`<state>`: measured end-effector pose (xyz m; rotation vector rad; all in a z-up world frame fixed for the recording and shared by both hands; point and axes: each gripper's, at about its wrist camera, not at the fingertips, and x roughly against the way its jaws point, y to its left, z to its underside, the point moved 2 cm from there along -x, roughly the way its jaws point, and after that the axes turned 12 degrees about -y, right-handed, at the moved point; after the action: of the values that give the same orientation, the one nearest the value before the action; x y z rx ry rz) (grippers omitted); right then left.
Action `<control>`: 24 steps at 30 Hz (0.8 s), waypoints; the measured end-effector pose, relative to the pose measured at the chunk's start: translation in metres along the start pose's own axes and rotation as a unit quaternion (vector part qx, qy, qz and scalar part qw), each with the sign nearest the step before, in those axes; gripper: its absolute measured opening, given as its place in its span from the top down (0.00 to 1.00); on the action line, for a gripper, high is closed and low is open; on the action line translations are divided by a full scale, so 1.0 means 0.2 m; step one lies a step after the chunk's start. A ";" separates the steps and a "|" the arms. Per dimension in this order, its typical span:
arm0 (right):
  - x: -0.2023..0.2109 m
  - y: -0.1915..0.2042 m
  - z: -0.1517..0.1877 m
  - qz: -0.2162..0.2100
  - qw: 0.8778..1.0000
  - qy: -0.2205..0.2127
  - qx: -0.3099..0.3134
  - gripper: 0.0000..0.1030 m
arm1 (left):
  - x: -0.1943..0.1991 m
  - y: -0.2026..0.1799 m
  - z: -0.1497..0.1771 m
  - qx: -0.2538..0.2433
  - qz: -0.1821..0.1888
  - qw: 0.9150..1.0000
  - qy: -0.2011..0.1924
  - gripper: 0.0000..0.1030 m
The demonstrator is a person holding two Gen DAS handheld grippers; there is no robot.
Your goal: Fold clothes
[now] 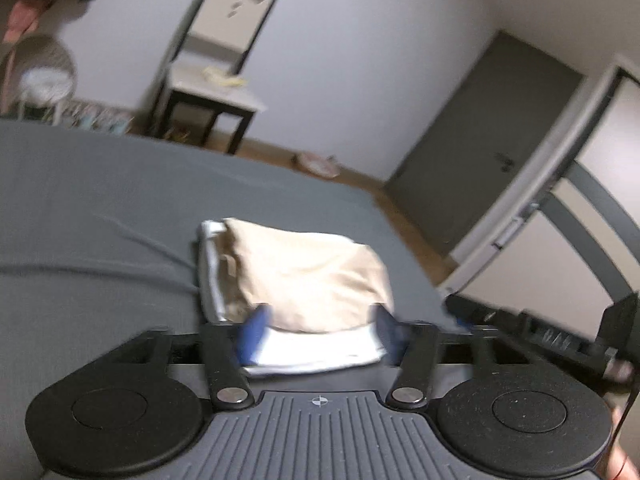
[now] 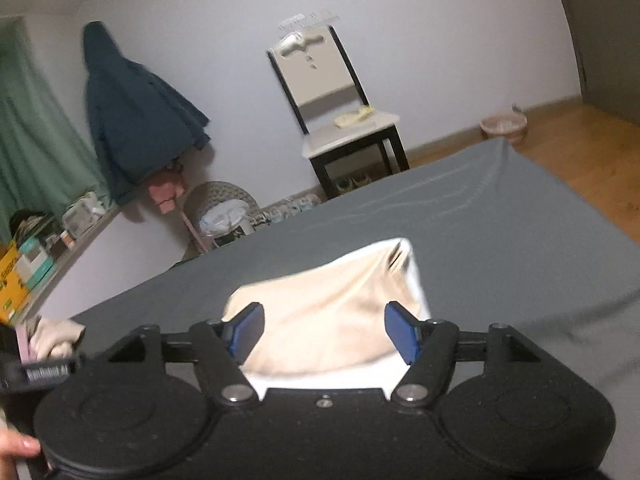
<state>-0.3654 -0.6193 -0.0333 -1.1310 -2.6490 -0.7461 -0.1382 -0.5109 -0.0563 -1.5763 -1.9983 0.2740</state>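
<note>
A folded beige garment (image 1: 304, 268) lies on a white garment (image 1: 320, 350) on the grey bed sheet (image 1: 100, 208). My left gripper (image 1: 322, 332) is open just in front of the pile. Its blue pads (image 1: 254, 334) stand wide on either side of the near edge and do not press on the cloth. From the right wrist view the same beige garment (image 2: 320, 320) shows, with white cloth (image 2: 416, 280) under it. My right gripper (image 2: 325, 334) is open too, its blue pads (image 2: 404, 336) apart and clear of the fabric.
A black chair with a white seat (image 2: 348, 132) stands by the far wall, near a blue coat (image 2: 136, 120) and a round basket (image 2: 224, 216). A crumpled beige cloth (image 2: 56, 336) lies at the bed's left edge. Wood floor (image 2: 580, 152) and a grey door (image 1: 480, 140) lie beyond.
</note>
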 end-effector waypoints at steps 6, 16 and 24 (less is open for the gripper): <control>0.36 0.24 0.16 0.059 0.995 -0.069 0.031 0.00 | 0.34 -0.10 0.00 -0.051 0.013 0.997 -0.060 0.00; 0.64 0.56 0.26 0.135 0.982 -0.062 0.114 0.00 | 0.74 -0.21 -0.05 -0.119 -0.071 0.990 -0.020 0.00; 0.69 0.69 0.34 0.184 0.970 -0.059 0.146 0.00 | 0.88 -0.20 -0.06 -0.113 -0.147 0.983 -0.003 0.00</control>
<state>-0.3613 -0.4169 0.0065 -1.5502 -2.4196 -0.2174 -0.1885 -0.3585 0.0265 -1.3816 -2.2968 -0.0673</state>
